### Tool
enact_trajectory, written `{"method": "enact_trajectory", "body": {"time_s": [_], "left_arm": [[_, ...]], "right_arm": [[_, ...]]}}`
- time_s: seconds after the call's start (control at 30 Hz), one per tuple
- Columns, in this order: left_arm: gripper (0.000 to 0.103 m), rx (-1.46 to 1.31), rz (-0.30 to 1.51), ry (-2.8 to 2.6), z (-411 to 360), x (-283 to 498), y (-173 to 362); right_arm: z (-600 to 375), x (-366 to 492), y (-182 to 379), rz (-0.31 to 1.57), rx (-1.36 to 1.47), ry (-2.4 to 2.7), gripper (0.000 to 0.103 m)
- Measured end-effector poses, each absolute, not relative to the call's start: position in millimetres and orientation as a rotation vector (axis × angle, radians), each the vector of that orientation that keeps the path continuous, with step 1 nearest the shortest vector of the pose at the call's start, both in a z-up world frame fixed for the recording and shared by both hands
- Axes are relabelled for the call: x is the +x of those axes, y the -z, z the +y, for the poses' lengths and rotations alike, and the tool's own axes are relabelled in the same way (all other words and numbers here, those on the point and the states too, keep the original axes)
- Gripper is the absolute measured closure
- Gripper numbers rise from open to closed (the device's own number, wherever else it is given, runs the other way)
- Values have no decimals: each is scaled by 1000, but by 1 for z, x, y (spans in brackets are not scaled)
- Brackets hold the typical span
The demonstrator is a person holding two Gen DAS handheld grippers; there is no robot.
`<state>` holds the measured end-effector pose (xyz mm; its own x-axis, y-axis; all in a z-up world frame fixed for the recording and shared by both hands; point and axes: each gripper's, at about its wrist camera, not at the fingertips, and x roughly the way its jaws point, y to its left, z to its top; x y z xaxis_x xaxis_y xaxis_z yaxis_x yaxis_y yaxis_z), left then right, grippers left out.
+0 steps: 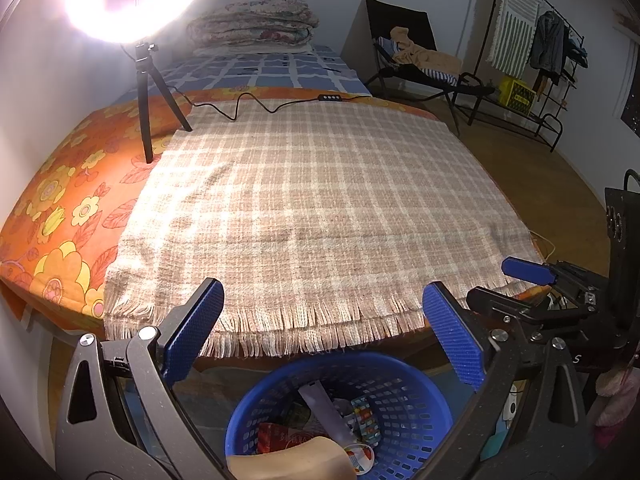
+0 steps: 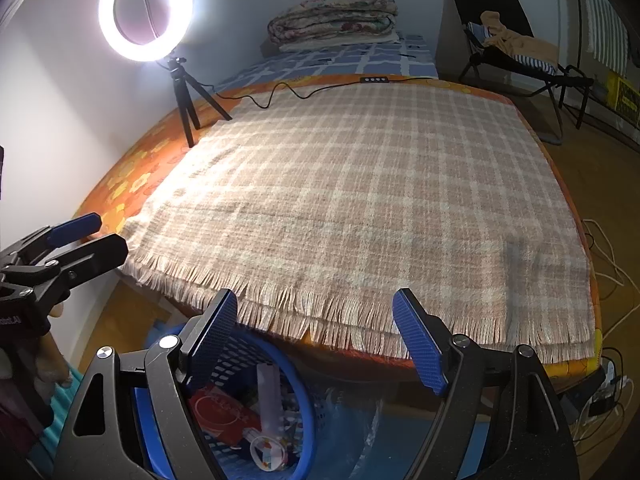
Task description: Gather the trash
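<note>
A blue plastic basket [image 1: 404, 408] stands on the floor below the bed's front edge. It holds trash: a red wrapper [image 1: 280, 438], a grey strip [image 1: 326, 410] and a small round lid [image 1: 360, 454]. My left gripper [image 1: 324, 332] is open and empty above the basket. My right gripper [image 2: 316, 340] is open and empty, with the basket [image 2: 306, 404] below its left finger. Each gripper shows in the other's view, the right [image 1: 532, 276] and the left [image 2: 72, 236]. The plaid blanket [image 1: 320, 208] bears no trash.
A ring light on a tripod [image 2: 180, 76] stands at the bed's far left, its cable [image 2: 280, 94] running across the blanket's far edge. Folded quilts [image 2: 332, 20] lie at the head. A folding chair [image 1: 416, 60] and a clothes rack [image 1: 532, 60] stand right. Cables [image 2: 604, 276] lie on the floor.
</note>
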<state>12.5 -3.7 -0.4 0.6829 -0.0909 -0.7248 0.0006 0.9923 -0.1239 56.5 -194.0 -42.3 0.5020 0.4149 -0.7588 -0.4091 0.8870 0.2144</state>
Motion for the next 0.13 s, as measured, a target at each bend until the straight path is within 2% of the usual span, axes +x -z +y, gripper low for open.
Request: {"method": "enact_trajectory", "body": {"time_s": [0.13], "left_arm": [[2,-111,815,59,-4,12,1]], "right_arm": [[-195,57,44,923,8,-498,23]]}}
